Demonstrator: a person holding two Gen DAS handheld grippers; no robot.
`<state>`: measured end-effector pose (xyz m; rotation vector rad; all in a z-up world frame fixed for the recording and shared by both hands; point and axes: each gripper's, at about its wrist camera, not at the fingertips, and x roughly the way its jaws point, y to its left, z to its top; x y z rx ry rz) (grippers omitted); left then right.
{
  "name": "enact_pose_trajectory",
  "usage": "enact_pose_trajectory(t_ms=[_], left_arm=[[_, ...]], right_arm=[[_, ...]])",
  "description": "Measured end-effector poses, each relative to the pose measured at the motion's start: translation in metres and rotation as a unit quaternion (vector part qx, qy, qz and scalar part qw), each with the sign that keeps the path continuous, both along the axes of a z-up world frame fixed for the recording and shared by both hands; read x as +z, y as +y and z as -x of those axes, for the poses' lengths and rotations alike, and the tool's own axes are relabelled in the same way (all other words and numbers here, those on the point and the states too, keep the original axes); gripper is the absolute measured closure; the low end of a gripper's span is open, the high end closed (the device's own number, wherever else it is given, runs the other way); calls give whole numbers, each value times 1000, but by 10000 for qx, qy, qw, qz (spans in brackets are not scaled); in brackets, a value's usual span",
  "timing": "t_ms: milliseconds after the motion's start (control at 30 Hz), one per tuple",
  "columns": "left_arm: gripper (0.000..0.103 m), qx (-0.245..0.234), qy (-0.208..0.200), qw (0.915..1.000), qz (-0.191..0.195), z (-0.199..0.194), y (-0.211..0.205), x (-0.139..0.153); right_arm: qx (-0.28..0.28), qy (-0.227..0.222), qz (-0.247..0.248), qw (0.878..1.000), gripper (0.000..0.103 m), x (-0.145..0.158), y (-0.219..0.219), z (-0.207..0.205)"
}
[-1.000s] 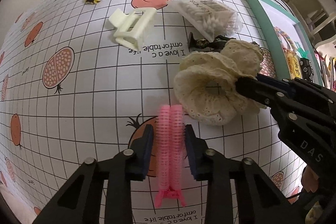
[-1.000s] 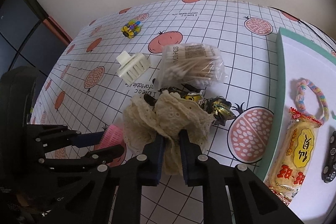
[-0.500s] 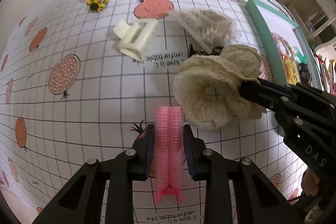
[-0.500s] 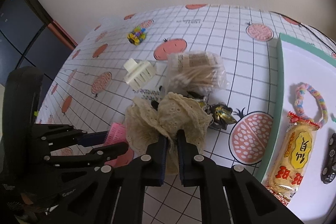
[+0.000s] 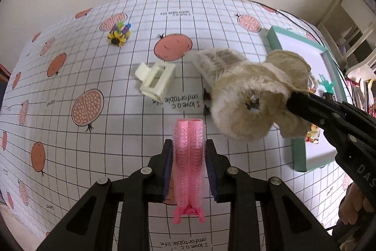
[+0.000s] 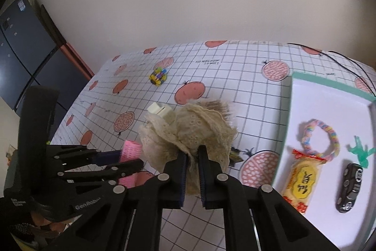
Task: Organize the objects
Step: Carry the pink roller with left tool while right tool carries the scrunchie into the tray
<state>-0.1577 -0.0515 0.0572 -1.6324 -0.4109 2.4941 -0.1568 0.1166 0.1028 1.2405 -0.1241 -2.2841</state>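
Tablecloth (image 5: 70,77): white grid with fruit print, covers table. Tray (image 6: 285,124), teal rim, at right: holds snack packet (image 6: 302,182), rainbow loop (image 6: 329,131), toy car (image 6: 350,187). Right gripper (image 6: 192,154): fingers clamped on cream lace scrunchie (image 6: 188,131), raised off cloth, left of tray. Left gripper (image 5: 188,152): fingers clamped on pink hair roller (image 5: 188,168). Cream claw clip (image 5: 156,81) and cotton swab bag (image 5: 218,60) lie on cloth beyond; small sunflower clip (image 5: 117,35) farther back.

Swab bag (image 5: 218,62) blurred (behind scrunchie (image 5: 253,105))
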Motion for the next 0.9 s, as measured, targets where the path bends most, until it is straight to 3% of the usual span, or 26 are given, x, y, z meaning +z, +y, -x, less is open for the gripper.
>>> enact_pose_trajectory(t_ms=[333, 900], left_arm=[[75, 140, 333, 9993, -131, 16, 19, 26], [75, -192, 700, 9969, -317, 51, 93, 63]], right_arm=[[-731, 181, -9, 9972, 93, 11, 61, 10], [-2010, 334, 50, 9790, 93, 19, 175, 19]])
